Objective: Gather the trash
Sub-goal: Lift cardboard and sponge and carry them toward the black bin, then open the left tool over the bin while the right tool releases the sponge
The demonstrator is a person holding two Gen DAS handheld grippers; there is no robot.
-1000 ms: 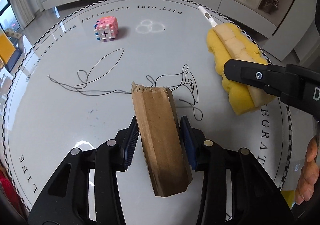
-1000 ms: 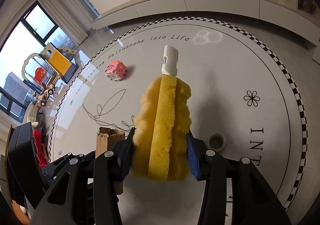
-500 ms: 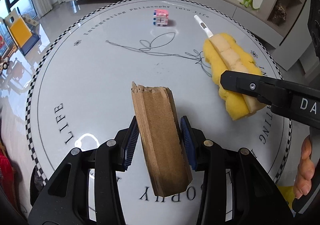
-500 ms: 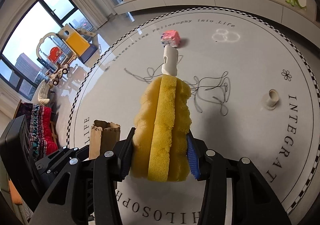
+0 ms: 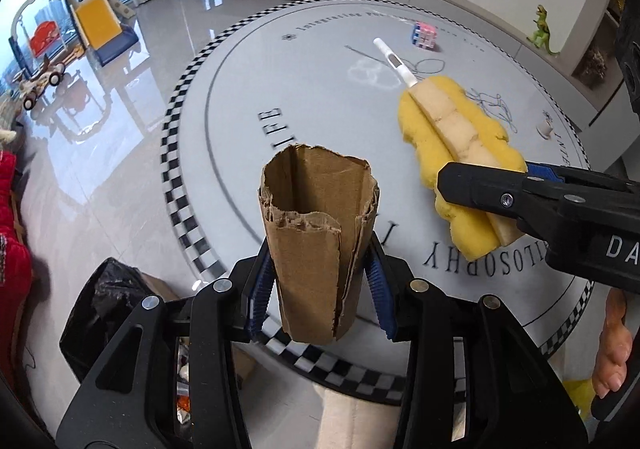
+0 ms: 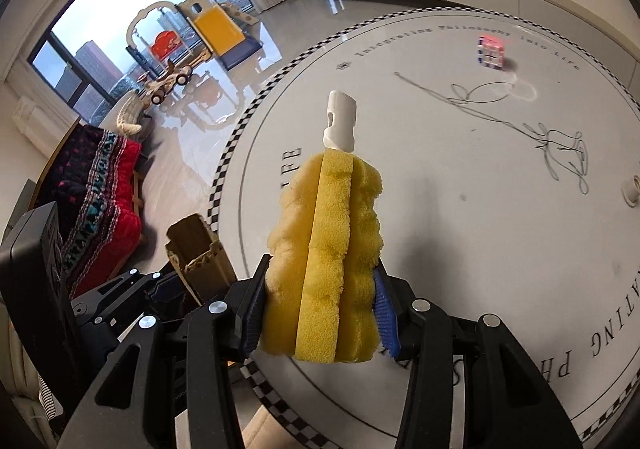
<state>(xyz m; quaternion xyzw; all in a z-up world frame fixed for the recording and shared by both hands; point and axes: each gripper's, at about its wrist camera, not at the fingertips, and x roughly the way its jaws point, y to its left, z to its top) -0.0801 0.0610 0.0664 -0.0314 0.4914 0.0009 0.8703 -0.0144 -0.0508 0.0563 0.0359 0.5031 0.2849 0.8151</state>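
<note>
My left gripper is shut on a torn brown cardboard tube, held upright above the round rug's near edge. The tube also shows in the right wrist view. My right gripper is shut on a yellow sponge mop head with a white plastic tip. In the left wrist view the mop head hangs to the right of the tube, clamped by the right gripper's black fingers. A black-lined trash bin stands on the floor below and left of my left gripper.
The round white rug carries a pink cube, tangled thin wire and a small white roll. A red patterned cushion, toy slide and toy car stand to the left by the windows.
Both grippers have swung left and back from the rug's middle to its near edge, still holding their loads. The trash bin has come into the left wrist view.
</note>
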